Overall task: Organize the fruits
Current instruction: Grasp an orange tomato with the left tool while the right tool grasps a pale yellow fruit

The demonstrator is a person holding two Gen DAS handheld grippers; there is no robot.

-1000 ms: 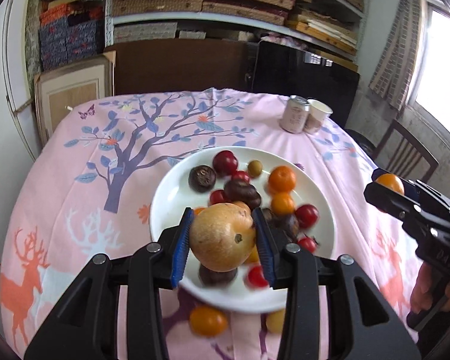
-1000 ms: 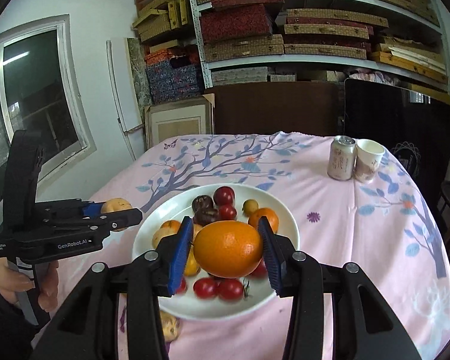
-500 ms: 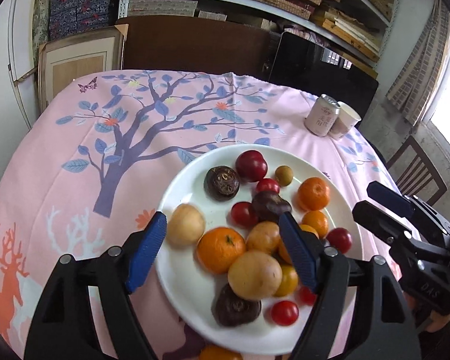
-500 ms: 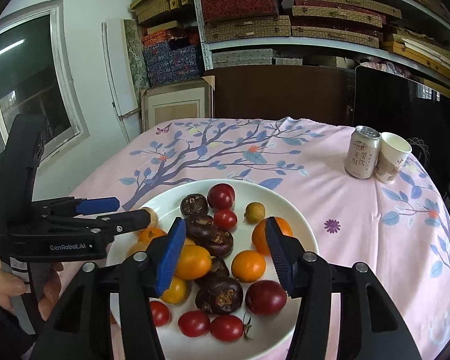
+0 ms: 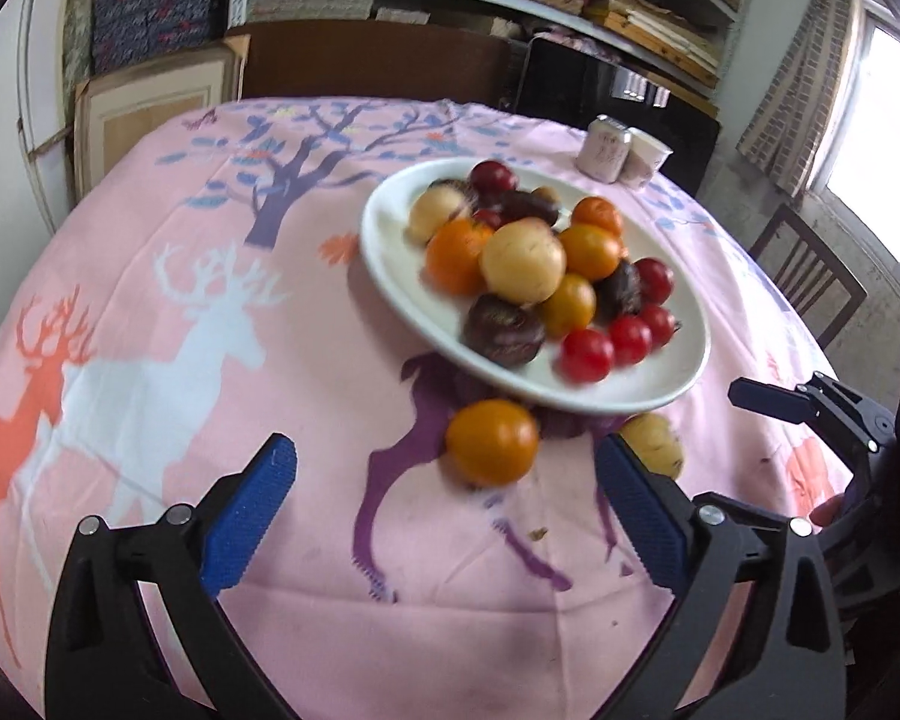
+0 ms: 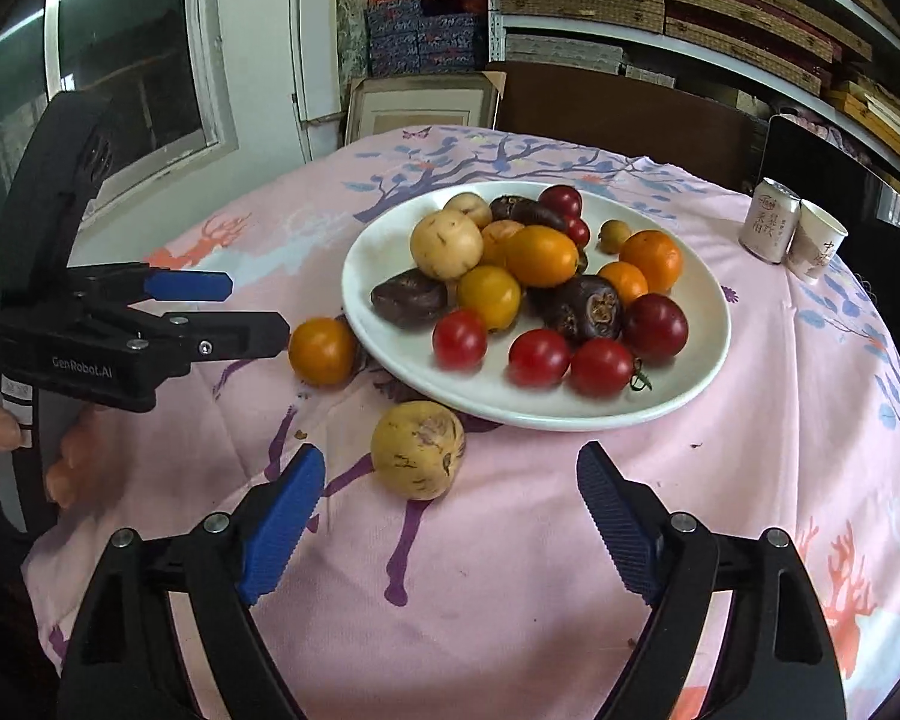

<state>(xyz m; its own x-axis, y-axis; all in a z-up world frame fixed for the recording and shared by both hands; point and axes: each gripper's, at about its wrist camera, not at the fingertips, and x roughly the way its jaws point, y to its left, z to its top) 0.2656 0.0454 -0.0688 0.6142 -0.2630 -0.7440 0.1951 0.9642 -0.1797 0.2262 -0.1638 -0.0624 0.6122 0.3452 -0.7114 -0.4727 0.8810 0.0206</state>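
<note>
Left claw [image 5: 447, 501] wide open, right claw [image 6: 450, 501] likewise, both empty

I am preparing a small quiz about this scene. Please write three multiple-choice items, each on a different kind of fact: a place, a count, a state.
1. Where does the yellow fruit nearest the right gripper lie?
A. on the plate
B. on the tablecloth
C. in the cup

2. How many fruits lie off the plate?
A. two
B. four
C. none

3. How do the jaws of the left gripper stand?
A. shut on an orange
B. shut, empty
C. open, empty

Answers:
1 B, it rests on the tablecloth in front of the plate's rim.
2 A, only the yellow fruit and an orange tomato sit on the cloth.
3 C, its pads stand wide apart, having just been opening, with nothing between them.
</note>
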